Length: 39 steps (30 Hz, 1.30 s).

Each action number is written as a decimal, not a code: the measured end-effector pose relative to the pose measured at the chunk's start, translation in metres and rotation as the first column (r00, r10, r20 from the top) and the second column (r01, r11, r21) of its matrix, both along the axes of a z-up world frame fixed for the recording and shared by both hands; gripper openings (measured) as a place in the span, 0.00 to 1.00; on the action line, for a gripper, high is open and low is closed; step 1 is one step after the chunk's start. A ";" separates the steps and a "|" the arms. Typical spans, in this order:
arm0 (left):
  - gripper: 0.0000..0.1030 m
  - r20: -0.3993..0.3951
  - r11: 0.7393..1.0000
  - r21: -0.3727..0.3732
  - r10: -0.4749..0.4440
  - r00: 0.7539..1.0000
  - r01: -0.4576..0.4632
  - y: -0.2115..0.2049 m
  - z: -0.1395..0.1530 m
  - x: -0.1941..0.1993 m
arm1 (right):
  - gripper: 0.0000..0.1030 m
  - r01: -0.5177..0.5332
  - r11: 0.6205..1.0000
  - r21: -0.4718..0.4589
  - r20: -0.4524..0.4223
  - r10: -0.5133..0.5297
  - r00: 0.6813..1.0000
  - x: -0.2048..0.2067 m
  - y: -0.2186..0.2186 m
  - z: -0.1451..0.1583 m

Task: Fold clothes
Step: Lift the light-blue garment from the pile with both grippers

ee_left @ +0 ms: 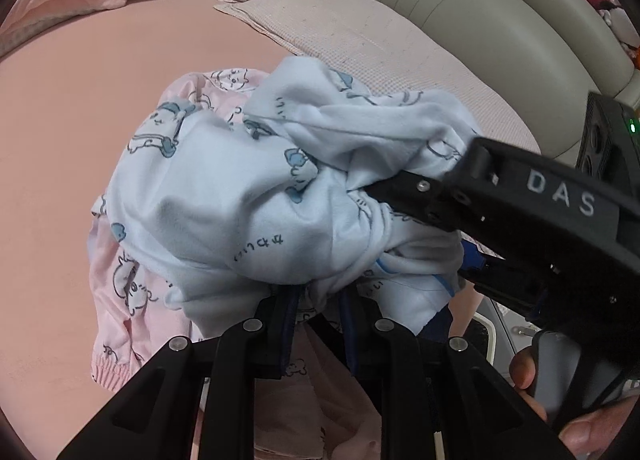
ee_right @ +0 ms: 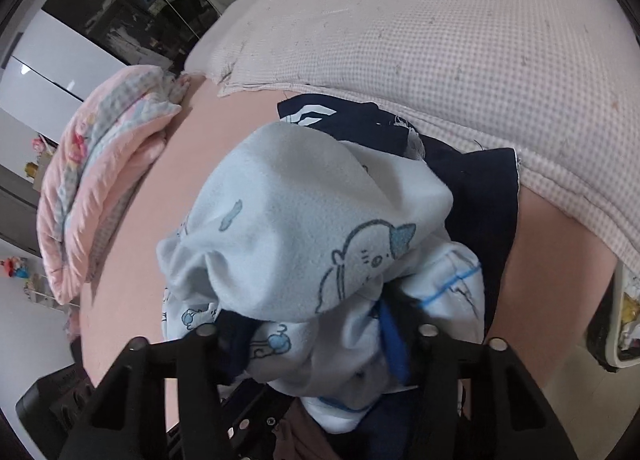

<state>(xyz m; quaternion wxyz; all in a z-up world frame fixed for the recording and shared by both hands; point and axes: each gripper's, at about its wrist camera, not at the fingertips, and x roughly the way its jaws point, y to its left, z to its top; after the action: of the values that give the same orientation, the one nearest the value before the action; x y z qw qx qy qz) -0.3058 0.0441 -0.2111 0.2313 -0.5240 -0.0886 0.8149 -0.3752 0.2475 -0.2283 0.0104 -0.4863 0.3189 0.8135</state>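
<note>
Both tools point steeply down into a bunched pale-blue garment (ee_left: 240, 196) on the pink bed (ee_left: 80, 140). The left tool (ee_left: 316, 300) pinches its cloth; the right tool (ee_right: 316, 334) is half spread with cloth between its fingers, grip unclear. Left view alone shows pink pyjamas (ee_left: 132, 300) underneath; right view alone shows a navy garment (ee_right: 480, 188) beyond.

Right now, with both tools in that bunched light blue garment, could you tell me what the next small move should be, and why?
Probably draw the two tools apart to spread the light blue garment. It is bunched in a wad, the left tool is clamped on its lower edge, and the right tool is buried in a fold close beside it, so no flat edge is available to fold.
</note>
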 end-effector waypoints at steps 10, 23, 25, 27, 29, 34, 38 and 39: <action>0.21 0.039 1.000 0.024 -0.004 0.999 0.003 -0.011 -0.002 -0.013 | 0.36 -0.030 0.992 -0.126 -0.151 0.011 0.988 0.017 0.015 -0.004; 0.61 -0.036 0.999 0.005 -0.051 0.998 0.051 -0.020 0.014 0.012 | 0.32 -0.170 0.966 -0.195 -0.270 0.114 0.956 0.018 0.008 0.022; 0.64 -0.041 0.999 0.015 -0.049 0.998 0.049 -0.025 0.016 0.014 | 0.32 -0.187 0.966 -0.178 -0.270 0.135 0.954 0.019 0.006 0.027; 0.76 -0.061 0.999 0.003 -0.049 0.997 0.049 -0.029 0.019 0.018 | 0.32 -0.203 0.964 -0.170 -0.268 0.153 0.951 0.020 0.006 0.031; 0.77 -0.077 0.999 -0.012 -0.047 0.996 0.046 -0.032 0.022 0.022 | 0.32 -0.211 0.963 -0.169 -0.264 0.162 0.951 0.019 0.007 0.033; 0.77 -0.110 0.997 -0.041 -0.065 0.992 0.061 -0.029 0.030 0.029 | 0.32 -0.216 0.961 -0.171 -0.249 0.169 0.953 0.019 0.014 0.034; 0.77 -0.126 0.996 -0.056 -0.081 0.989 0.074 -0.026 0.037 0.037 | 0.32 -0.205 0.967 -0.151 -0.230 0.168 0.959 0.020 0.014 0.033; 0.78 -0.132 0.995 -0.062 -0.084 0.988 0.076 -0.022 0.040 0.038 | 0.32 -0.203 0.968 -0.144 -0.223 0.169 0.960 0.020 0.015 0.033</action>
<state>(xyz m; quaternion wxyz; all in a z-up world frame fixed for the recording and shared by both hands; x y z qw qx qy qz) -0.2681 0.0219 -0.1713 0.2543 -0.4775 -0.0284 0.8406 -0.3555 0.2621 -0.1950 -0.1403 -0.4250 0.3373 0.8282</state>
